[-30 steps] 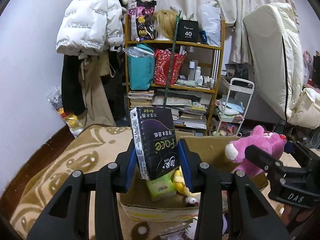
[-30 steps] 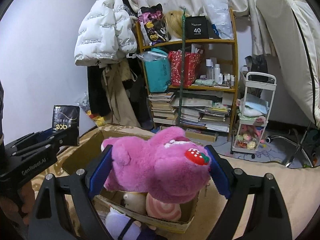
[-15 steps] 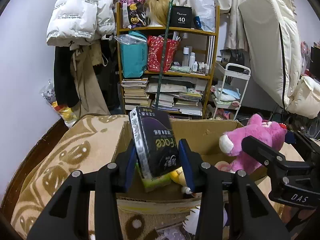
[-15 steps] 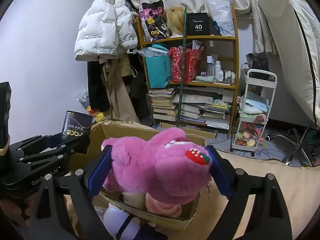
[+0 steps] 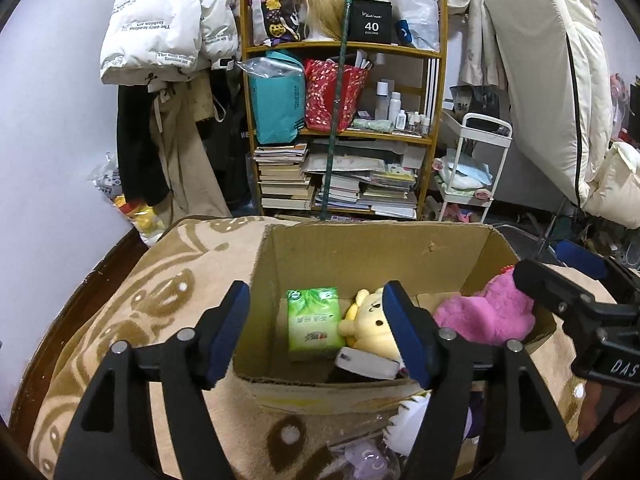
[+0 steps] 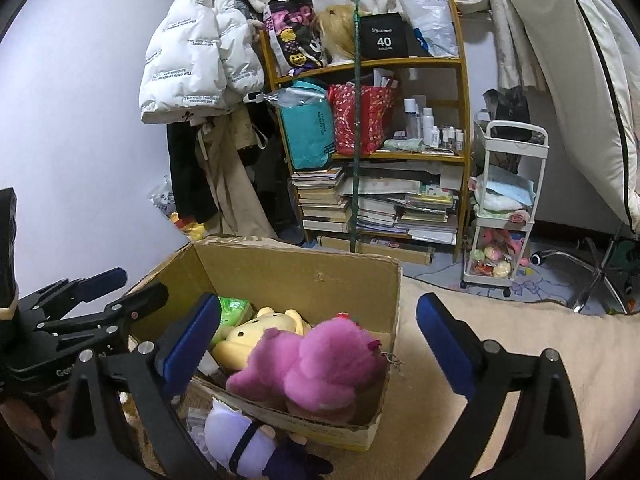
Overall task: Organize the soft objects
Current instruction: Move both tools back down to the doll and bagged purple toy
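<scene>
An open cardboard box (image 5: 372, 252) (image 6: 304, 260) stands on a patterned blanket. Inside lie a green tissue pack (image 5: 312, 318) (image 6: 232, 308), a yellow plush (image 5: 370, 320) (image 6: 260, 330), a black tissue pack (image 5: 366, 364) on its side and a pink plush (image 5: 486, 314) (image 6: 320, 364). My left gripper (image 5: 315, 292) (image 6: 116, 292) hovers over the box's near edge, its jaws opening with nothing between them. My right gripper (image 6: 318, 304) (image 5: 560, 280) hangs above the pink plush, its jaws opening wide and its pads clear of the plush.
A white and purple plush (image 6: 240, 436) (image 5: 408, 428) lies on the blanket (image 5: 160, 300) in front of the box. Behind stand a crowded wooden bookshelf (image 5: 344, 128), a white trolley (image 6: 504, 208), hanging coats (image 5: 168, 32) and a leaning mattress (image 5: 560, 80).
The left gripper opened and the black tissue pack dropped into the box. The right gripper let go of the pink plush, which now lies in the box.
</scene>
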### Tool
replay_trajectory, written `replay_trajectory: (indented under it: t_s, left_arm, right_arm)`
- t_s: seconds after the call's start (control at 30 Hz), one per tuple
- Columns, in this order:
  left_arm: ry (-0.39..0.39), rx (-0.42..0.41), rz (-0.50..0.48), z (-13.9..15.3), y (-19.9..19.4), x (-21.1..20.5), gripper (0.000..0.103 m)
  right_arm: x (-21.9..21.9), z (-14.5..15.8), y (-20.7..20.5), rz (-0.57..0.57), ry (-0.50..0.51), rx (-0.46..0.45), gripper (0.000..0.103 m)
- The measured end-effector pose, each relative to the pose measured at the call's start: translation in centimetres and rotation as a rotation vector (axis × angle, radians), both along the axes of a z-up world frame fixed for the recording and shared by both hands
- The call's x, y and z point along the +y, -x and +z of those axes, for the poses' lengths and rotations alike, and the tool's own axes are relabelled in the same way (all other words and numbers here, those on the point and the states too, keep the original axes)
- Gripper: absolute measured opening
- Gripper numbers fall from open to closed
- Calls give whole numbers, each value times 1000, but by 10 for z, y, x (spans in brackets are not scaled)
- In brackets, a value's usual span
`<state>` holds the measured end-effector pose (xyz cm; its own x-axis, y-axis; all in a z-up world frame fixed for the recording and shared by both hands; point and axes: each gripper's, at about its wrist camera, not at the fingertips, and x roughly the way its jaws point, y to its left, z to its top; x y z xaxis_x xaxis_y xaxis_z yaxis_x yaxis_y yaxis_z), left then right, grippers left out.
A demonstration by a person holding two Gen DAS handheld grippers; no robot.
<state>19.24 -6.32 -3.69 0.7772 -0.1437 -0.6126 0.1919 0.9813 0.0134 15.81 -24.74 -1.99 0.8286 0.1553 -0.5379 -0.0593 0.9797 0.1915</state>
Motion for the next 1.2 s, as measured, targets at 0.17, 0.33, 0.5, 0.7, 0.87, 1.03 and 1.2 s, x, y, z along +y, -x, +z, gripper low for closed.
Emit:
replay_trajectory:
  t_s: [0.17, 0.33, 0.5, 0.7, 0.87, 1.03, 1.2]
  left_arm:
    - [-4, 16, 16, 3, 9, 8, 83]
    - [-9, 33, 45, 8, 23, 17, 93]
    - [-20, 44, 55, 12, 40, 22, 94]
    - [-41, 49, 48, 17, 60, 24, 94]
    - [-32, 68, 49, 18, 77, 29, 94]
    - [-48, 84, 49, 17, 93, 29, 94]
    - [-44, 119, 53, 13, 104, 30, 94]
  right_arm:
    - [1, 1, 6, -5, -6, 15, 103]
    - [7, 8, 20, 1, 0, 12, 103]
    - [13, 18, 35, 10, 10, 3, 103]
    - [16, 27, 55, 5, 13, -2, 103]
    - [19, 31, 72, 0, 15, 6, 103]
    - [22, 34, 85, 3, 22, 16, 103]
    - [26, 32, 97, 6, 11, 25, 103]
